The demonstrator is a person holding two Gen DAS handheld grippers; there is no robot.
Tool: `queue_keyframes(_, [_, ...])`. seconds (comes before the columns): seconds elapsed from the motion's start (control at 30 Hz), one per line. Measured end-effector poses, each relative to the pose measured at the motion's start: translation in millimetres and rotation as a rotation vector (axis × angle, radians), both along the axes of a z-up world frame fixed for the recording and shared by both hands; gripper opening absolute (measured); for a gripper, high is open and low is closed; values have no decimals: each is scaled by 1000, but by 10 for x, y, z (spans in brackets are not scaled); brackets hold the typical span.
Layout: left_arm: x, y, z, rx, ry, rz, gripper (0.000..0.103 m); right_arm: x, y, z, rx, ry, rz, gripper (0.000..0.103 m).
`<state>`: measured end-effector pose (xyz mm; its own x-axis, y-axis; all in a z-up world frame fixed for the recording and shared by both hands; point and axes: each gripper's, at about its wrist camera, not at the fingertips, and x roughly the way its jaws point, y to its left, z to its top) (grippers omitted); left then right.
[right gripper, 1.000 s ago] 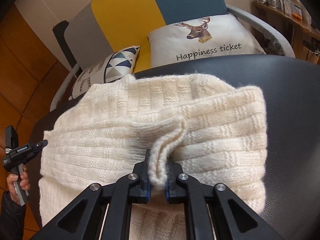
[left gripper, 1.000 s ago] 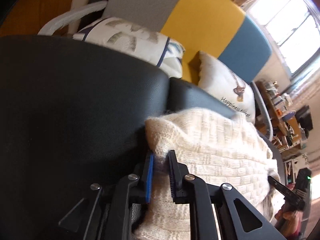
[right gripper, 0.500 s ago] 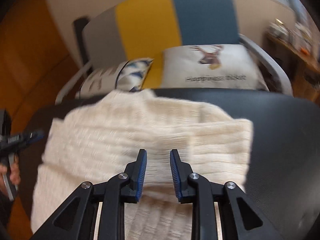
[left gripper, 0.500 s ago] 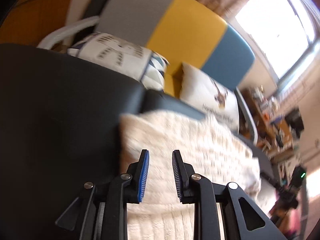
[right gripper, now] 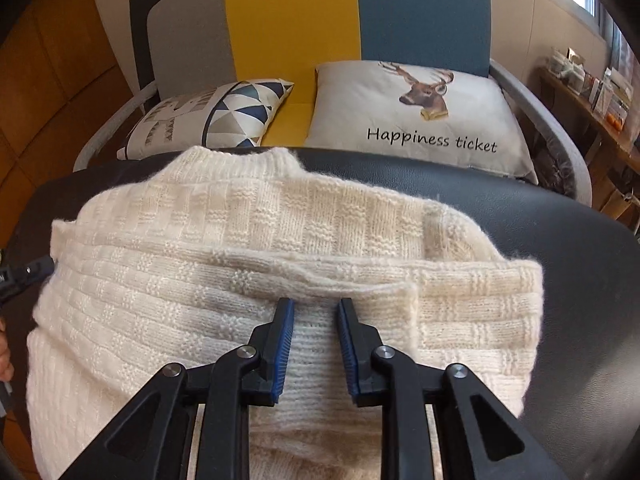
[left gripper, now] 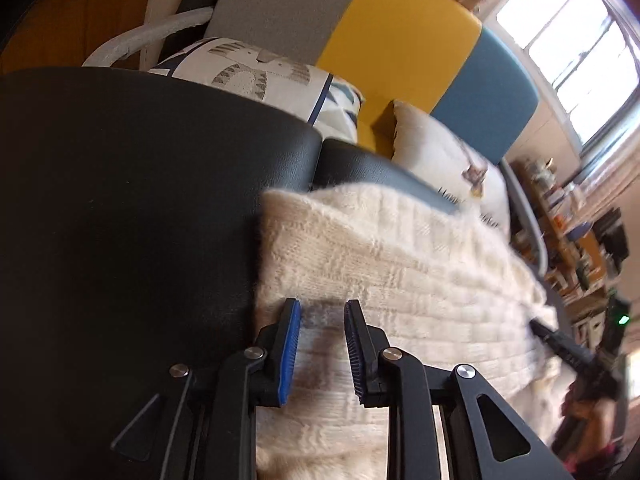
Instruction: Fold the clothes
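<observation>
1. Two claws of mine hang over one cream knit sweater (right gripper: pixel 248 240), which lies folded on a black padded surface (right gripper: pixel 580 280) in front of a colour-block sofa.
2. My right claw (right gripper: pixel 314 306) stands spread, its blue-padded fingers (right gripper: pixel 284 344) holding nothing, the tips just above a folded edge near the sweater's middle.
3. My left claw (left gripper: pixel 322 308) is likewise spread and empty, poised at the sweater (left gripper: pixel 400 264) along its left edge, where the knit meets the bare black surface (left gripper: pixel 140 200).
4. From the right wrist view, the neckline sits at the far side, toward the sofa, and a folded band runs across the garment from side to side.
5. Behind the surface, a deer cushion (right gripper: pixel 420 116) reading "Happiness ticket" rests on the sofa beside a triangle-patterned cushion (right gripper: pixel 216 116).
6. At the left border of the right wrist view, the tip of my left claw shows beside the sweater, with part of a hand (right gripper: pixel 5 356) below it.
7. Sofa back panels (right gripper: pixel 292 20) run grey, yellow and blue.
</observation>
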<state>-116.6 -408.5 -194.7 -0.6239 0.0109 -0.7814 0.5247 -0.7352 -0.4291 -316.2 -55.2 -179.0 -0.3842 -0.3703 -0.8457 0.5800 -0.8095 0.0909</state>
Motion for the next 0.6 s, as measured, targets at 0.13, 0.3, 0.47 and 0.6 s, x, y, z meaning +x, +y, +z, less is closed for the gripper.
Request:
queue_keyframes(0.13, [23,-59,187,-12,51,12,24,259,-112,162,-46,22,93,22])
queue_keyframes(0.3, [-140,-238,86,6,-19,51,25,435,-268,40,-12,5,147,22])
queue_keyframes(0.47, [-261,-328,-36,18,-61,47,24,408,-260,-66,2,-23,125,22])
queue_keyframes(0.6, [-264,-279,15,1,-84,59,24,412,-214,-29,-18,-30,111,22])
